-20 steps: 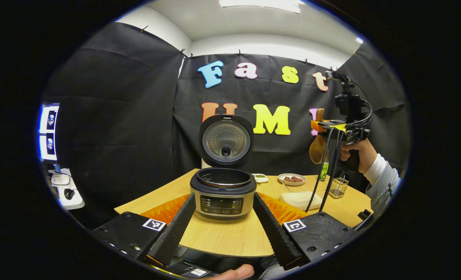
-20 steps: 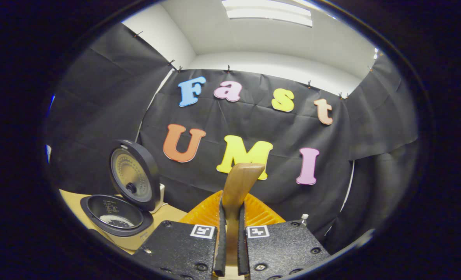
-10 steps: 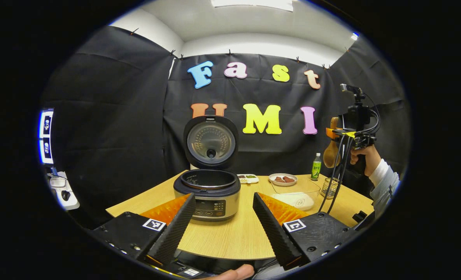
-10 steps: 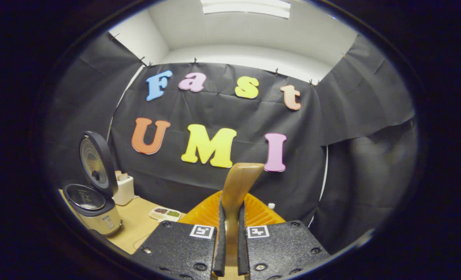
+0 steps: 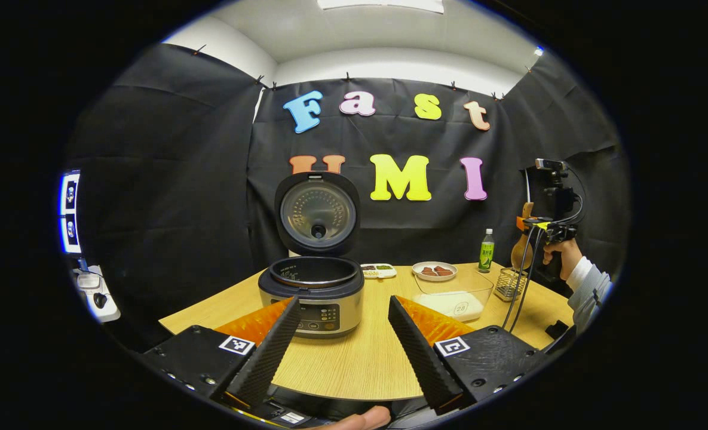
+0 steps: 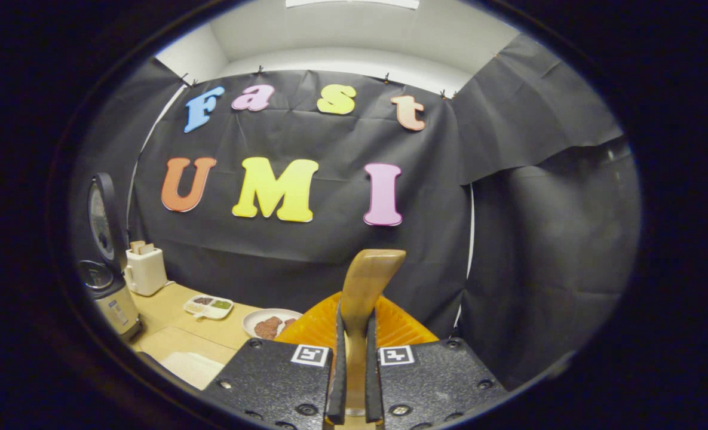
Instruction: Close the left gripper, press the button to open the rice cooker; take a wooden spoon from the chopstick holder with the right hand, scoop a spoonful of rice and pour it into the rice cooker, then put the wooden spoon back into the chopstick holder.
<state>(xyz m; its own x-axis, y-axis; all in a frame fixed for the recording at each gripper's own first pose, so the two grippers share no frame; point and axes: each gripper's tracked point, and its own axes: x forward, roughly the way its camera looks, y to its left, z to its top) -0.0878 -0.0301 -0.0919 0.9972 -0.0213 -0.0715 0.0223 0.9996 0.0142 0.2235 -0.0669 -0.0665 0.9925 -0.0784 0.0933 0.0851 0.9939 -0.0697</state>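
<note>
You had the right gripper (image 6: 354, 382) clamped on the wooden spoon (image 6: 365, 286), both fingers pressing its handle, bowl end hanging down over the chopstick holder (image 5: 507, 285) at the far right of the surface (image 5: 354, 364) — prob. lined up that way so it could drop straight back in. The rice cooker (image 5: 312, 292) stood lid up, pot exposed, so button step looked done; whether rice was inside, couldn't tell. The left gripper (image 5: 345, 340) sat spread wide w/ nothing in it, low at the near edge, facing the cooker, likely parked clear. Clear rice container (image 5: 452, 295) lay btw cooker and holder.
</note>
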